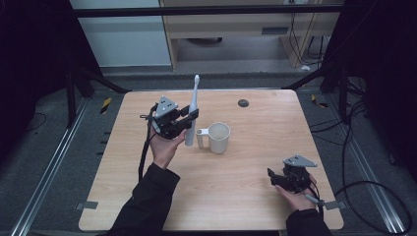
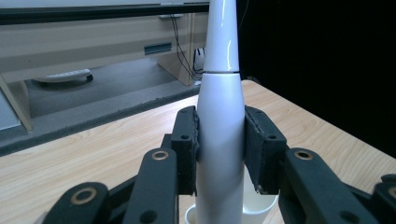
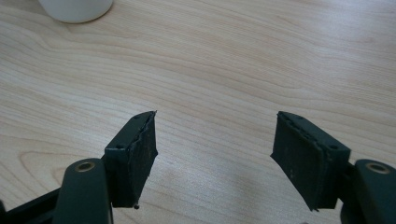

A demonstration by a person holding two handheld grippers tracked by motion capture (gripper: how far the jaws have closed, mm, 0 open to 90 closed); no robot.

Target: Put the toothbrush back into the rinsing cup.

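High view: the left gripper (image 1: 189,118) is clamped on the body of a white electric toothbrush (image 1: 193,105), which stands nearly upright, brush head at twelve o'clock and base low, just beside the handle of a white mug (image 1: 219,137). The mug stands on the wooden table (image 1: 255,187) near its middle, at about four o'clock from the toothbrush. A small dark disc (image 1: 243,103) lies toward the table's far edge. The right gripper (image 1: 275,180) hangs well apart at the near right, at five o'clock from the mug, with nothing between its jaws.

Left gripper view: both black pads (image 2: 187,149) press flat against the toothbrush (image 2: 220,135), one at nine and one at three o'clock of its widest part, so the jaws are closed to the width of the handle. Below, at six o'clock, the mug's rim (image 2: 259,207) shows just behind the toothbrush's base.

Right gripper view: the right gripper (image 3: 215,154) has its jaws spread wide over bare tabletop (image 3: 243,70), holding nothing. The mug's base (image 3: 76,9) sits at eleven o'clock, well off.

Judging by this, the step in hand is carrying the toothbrush to the mug for standing it inside. The next move would call for lifting the base clear of the rim, shifting it over the opening, keeping it upright, then lowering it before loosening the grip; the light mug could tip if the base knocks the rim.
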